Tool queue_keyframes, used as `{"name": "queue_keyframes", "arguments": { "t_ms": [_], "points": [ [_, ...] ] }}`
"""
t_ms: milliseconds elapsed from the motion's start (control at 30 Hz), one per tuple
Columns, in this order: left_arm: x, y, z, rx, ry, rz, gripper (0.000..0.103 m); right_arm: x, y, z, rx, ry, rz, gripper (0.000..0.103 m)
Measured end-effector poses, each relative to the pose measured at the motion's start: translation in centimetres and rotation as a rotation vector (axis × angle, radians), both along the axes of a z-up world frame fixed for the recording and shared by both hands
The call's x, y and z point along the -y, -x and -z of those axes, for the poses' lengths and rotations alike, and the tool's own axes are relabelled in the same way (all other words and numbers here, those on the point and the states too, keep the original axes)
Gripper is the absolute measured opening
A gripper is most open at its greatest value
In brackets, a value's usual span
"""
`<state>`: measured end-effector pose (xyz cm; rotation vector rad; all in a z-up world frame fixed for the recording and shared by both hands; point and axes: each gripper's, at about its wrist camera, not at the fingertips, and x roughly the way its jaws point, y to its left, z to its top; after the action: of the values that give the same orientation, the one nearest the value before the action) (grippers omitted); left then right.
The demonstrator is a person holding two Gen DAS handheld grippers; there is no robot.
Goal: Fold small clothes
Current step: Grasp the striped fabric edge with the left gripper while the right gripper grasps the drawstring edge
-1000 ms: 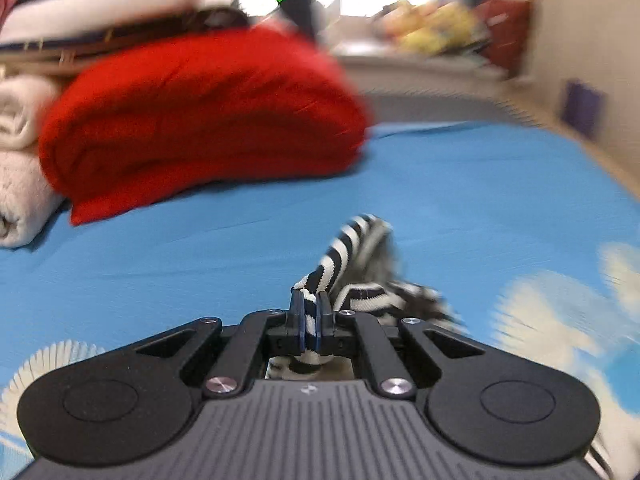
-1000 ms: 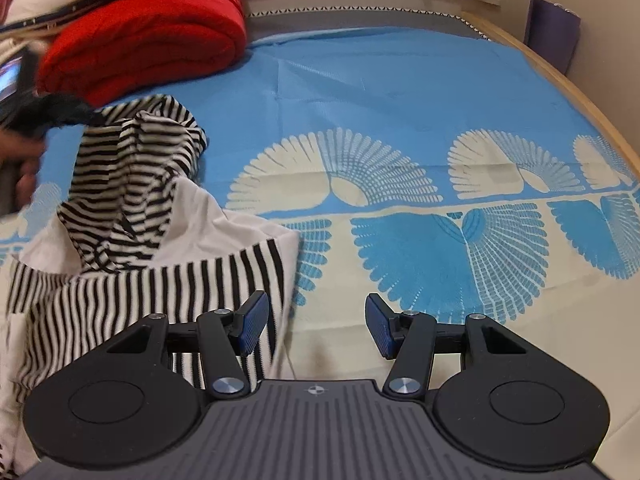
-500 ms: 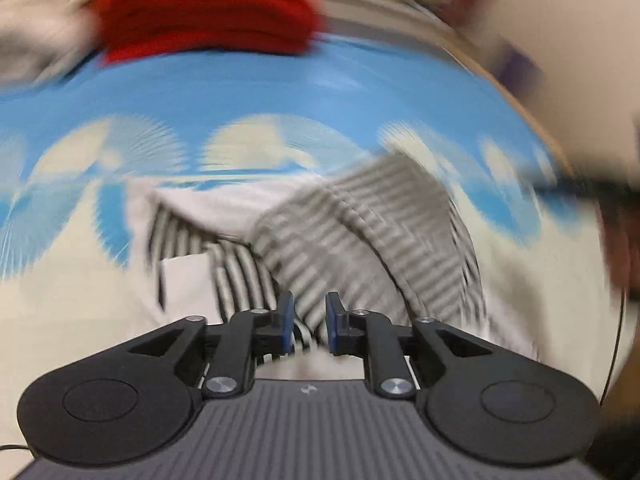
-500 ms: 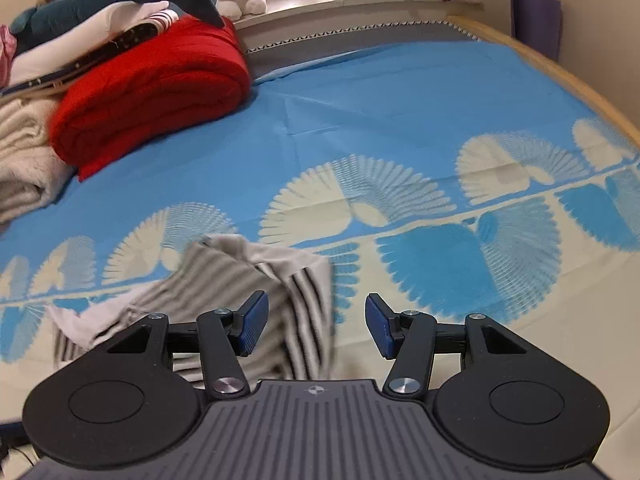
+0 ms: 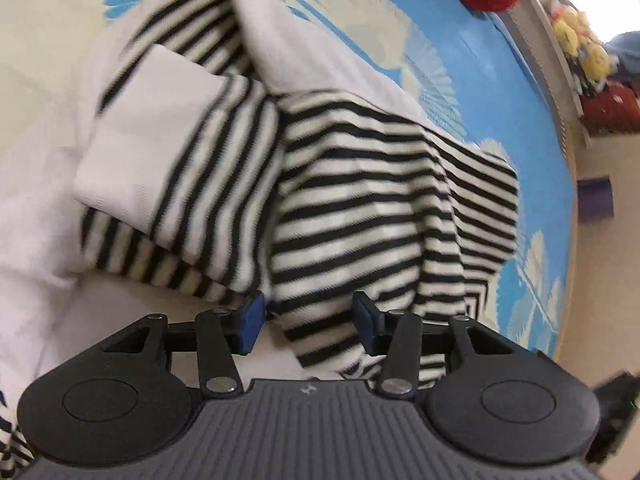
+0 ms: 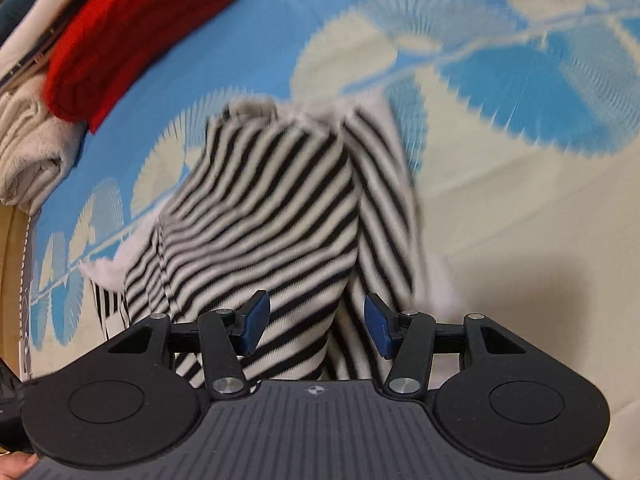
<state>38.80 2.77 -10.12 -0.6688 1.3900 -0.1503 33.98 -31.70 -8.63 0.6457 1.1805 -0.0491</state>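
So, quick rundown from my end:
Garment: black-and-white striped top (image 5: 360, 184), lying crumpled on the bedspread (image 5: 500, 80), white panel folded over its left side.
Left gripper (image 5: 307, 322): I've got it pointing down at the top, jaws opening, a striped fold sits between the pads but they aren't pressing it.
Right gripper (image 6: 316, 324): over the same top from the other side, jaws apart and closing slightly, stripes between them, nothing pinched.
Around: red blanket (image 6: 132, 32) and beige towels (image 6: 28, 148) stacked well apart, plush toys (image 5: 580, 44) on the ledge.
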Motion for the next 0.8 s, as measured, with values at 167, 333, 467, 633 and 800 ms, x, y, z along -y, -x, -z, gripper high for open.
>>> {"name": "queue_keyframes", "arguments": {
  "t_ms": [167,333,467,633,800],
  "points": [
    [0.7,0.4,-2.8,0.126,-0.113,0.057,0.001,-1.4,-0.3,2.0,-0.042,-0.042,-0.011,0.005],
    [-1.1,1.1,-10.0,0.448,-0.200,0.027,0.001,-1.9,0.9,-2.4,0.146,-0.125,-0.017,0.001],
    [-4.7,1.7,-12.3,0.539,-0.211,-0.071,0.001,-2.6,2.7,-5.0,0.201,-0.297,-0.116,0.001],
    [-6.4,0.6,-6.8,0.146,-0.254,0.079,0.008,-6.7,4.4,-1.3,-0.042,-0.181,-0.343,0.006],
    [-7.4,1.0,-6.6,0.159,-0.177,0.018,0.041,-3.9,3.4,-2.4,0.050,-0.035,-0.151,0.050]
  ]
}}
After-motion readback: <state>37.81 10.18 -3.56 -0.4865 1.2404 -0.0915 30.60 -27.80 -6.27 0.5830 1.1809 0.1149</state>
